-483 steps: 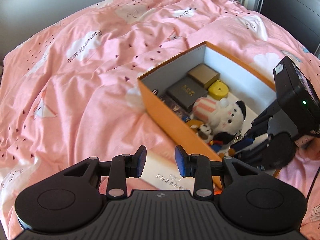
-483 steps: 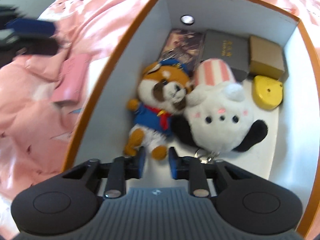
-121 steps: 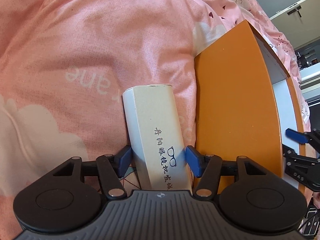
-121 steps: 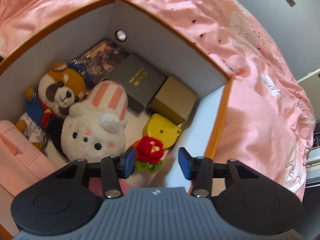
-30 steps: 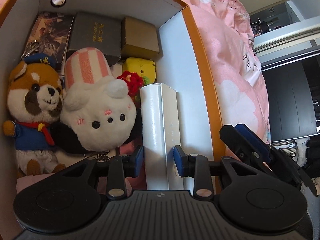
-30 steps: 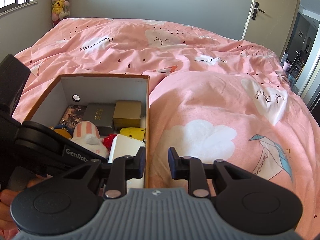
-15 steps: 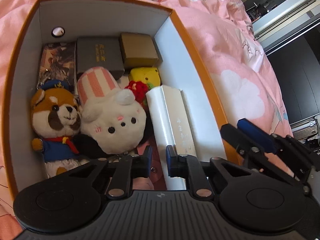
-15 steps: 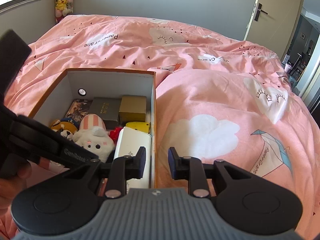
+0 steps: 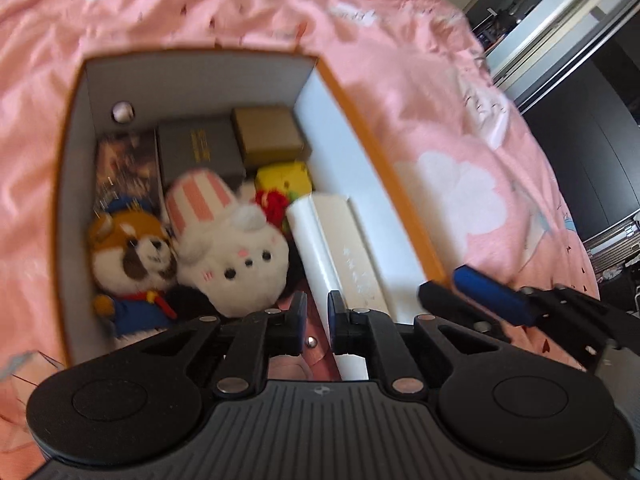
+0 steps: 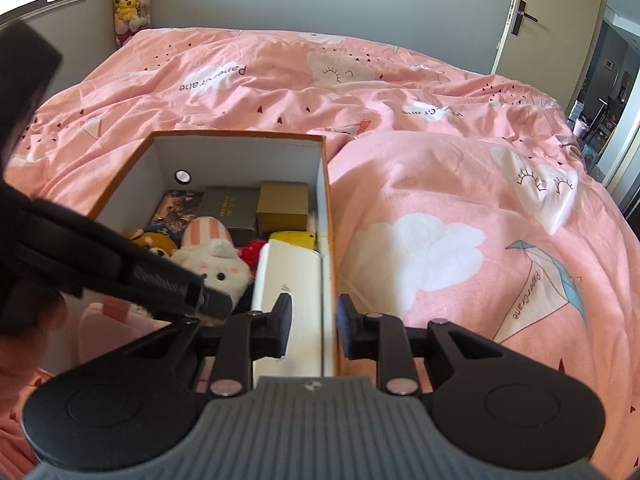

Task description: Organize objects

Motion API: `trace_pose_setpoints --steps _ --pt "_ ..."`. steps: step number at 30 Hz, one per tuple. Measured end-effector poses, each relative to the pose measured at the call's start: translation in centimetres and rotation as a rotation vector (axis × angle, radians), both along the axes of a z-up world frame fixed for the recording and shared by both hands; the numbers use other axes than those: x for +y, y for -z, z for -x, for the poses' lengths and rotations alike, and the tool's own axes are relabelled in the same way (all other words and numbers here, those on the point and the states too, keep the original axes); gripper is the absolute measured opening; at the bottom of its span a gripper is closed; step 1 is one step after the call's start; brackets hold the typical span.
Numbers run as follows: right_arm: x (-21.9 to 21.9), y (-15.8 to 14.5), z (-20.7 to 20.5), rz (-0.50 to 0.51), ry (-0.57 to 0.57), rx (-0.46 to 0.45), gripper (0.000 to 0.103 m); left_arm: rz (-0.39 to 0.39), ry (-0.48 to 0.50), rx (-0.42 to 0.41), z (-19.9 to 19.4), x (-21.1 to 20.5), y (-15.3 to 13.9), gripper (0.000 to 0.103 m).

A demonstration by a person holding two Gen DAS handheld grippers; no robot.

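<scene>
The left claw hangs over the orange box on the pink bed, its jaws clenched with nothing between them. The long white box lies inside, flat along the right-hand wall, just beside the white bunny plush and touching the red flower. The red panda plush sits against the left wall, the dark box and tan box at the far end, the yellow toy near them.

The right claw hovers at the box's near right wall, jaws part-way apart and straddling that wall without visibly pressing it, so it reads as released.

The step looks like pulling clear after placing. Done well, that means lifting the left claw straight up, clear of the plush ears and box rim, so nothing gets dragged out. The right claw could steady the wall if the soft bedding lets the box tip.
</scene>
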State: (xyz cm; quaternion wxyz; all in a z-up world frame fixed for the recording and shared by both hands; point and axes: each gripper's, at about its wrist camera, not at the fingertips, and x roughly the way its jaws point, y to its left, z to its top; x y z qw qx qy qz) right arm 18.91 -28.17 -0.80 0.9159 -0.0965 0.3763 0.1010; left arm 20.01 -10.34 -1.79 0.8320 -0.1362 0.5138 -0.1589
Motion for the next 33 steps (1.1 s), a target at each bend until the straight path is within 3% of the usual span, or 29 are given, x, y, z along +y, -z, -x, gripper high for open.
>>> trace_pose_setpoints --steps 2,5,9,13,18,24,33 --pt "0.5 -0.8 0.6 -0.01 -0.012 -0.013 0.026 -0.031 0.006 -0.062 1.2 0.7 -1.9 0.011" --pt "1.0 -2.0 1.6 -0.049 -0.027 -0.03 0.026 -0.086 0.008 -0.145 2.9 1.2 -4.4 0.024" --pt "1.9 -3.5 3.2 -0.106 -0.042 -0.052 0.04 -0.178 -0.012 -0.236 4.0 0.9 -6.0 0.04" --pt "3.3 -4.2 4.8 -0.171 -0.051 -0.061 0.046 -0.252 -0.051 -0.309 6.2 2.7 -6.8 0.049" --pt "5.4 -4.5 7.2 -0.2 -0.065 -0.085 0.057 -0.314 -0.081 -0.36 8.5 4.6 -7.0 0.068" --pt "7.3 -3.5 9.5 -0.208 -0.058 -0.093 0.066 -0.365 -0.103 -0.389 11.2 6.7 -6.2 0.082" --pt "8.4 -1.3 12.3 -0.185 -0.002 -0.146 0.082 -0.392 -0.161 -0.398 14.5 9.1 -4.2 0.089"
